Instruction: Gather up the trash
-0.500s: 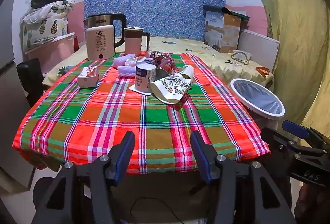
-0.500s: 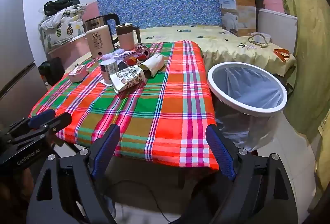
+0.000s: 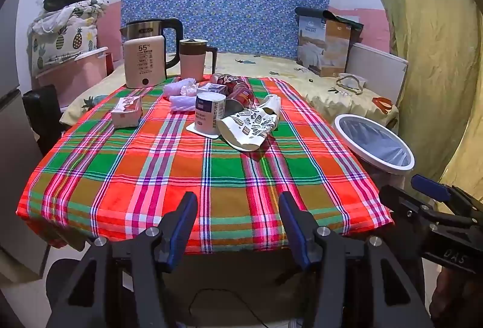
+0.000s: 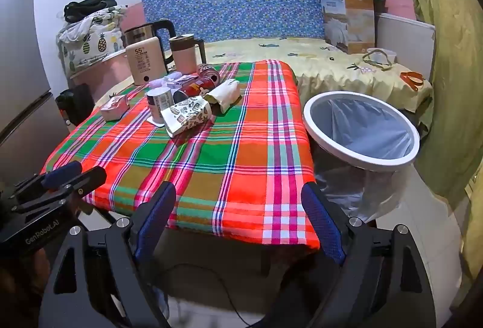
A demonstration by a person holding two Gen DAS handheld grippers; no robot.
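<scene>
Trash lies in a heap at the far middle of the plaid table [image 3: 151,177]: a printed paper bag [image 3: 250,128], a white can [image 3: 209,113], red cans [image 3: 238,92], a small carton [image 3: 127,111] and crumpled plastic [image 3: 181,92]. The heap also shows in the right wrist view, with the paper bag [image 4: 187,116] in front. A white-rimmed bin with a liner [image 4: 360,130] stands right of the table. My left gripper [image 3: 238,222] is open and empty before the table's near edge. My right gripper [image 4: 238,219] is open and empty at the near right corner.
A kettle [image 3: 151,32], a pink warmer [image 3: 145,62] and a pink jug [image 3: 194,62] stand at the table's far left. A bed with a cardboard box [image 3: 326,47] lies behind. A yellow curtain [image 3: 437,56] hangs on the right. A fridge [image 4: 21,86] stands at the left.
</scene>
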